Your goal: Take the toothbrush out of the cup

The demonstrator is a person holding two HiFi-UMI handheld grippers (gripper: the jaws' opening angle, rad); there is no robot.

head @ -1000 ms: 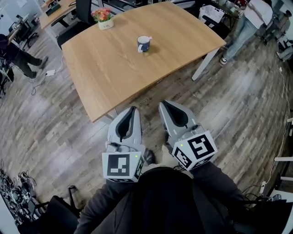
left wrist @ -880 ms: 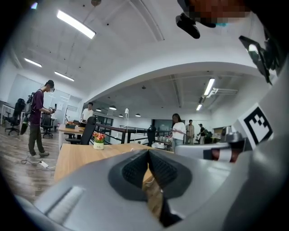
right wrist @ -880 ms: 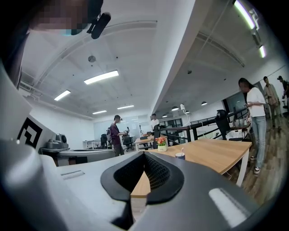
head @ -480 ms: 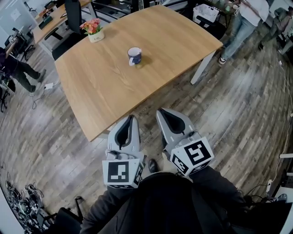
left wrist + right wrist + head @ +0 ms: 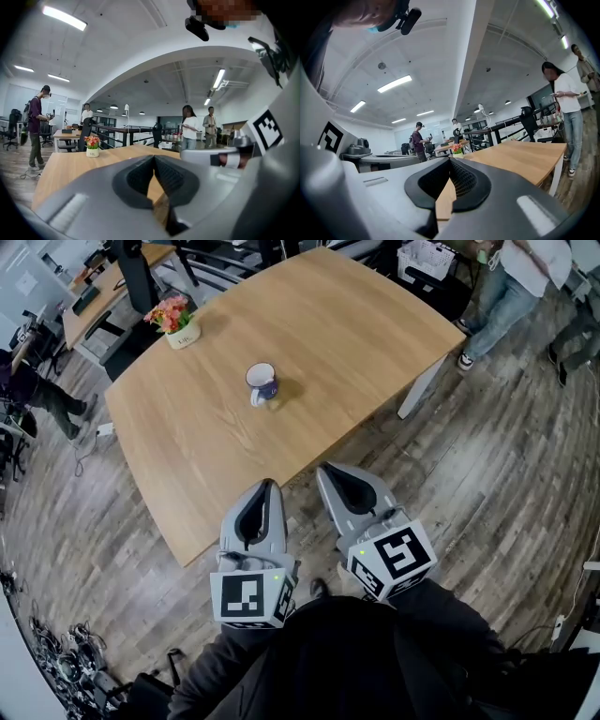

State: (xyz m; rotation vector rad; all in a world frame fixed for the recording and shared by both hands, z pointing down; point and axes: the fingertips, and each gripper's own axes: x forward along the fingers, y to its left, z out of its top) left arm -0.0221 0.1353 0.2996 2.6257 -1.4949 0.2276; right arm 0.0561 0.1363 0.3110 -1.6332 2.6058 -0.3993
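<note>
Both grippers closer to desk [image 5: 356,324] than second ago. Left gripper [image 5: 265,487] tip now at near edge, right gripper [image 5: 328,471] just beside it, just short of edge. Both clenched, jaws meeting at tips, nothing between. White-and-blue cup [image 5: 262,383] upright mid-desk, well apart from grippers. Toothbrush too small to make out. Flower pot [image 5: 175,321] near far left corner.

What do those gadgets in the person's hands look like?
The left hand-held gripper and right hand-held gripper are light grey plastic, each tapering to a beak with dark ribbed inner pads. Each carries a white cube printed with black square markers. The person wears dark sleeves.
</note>
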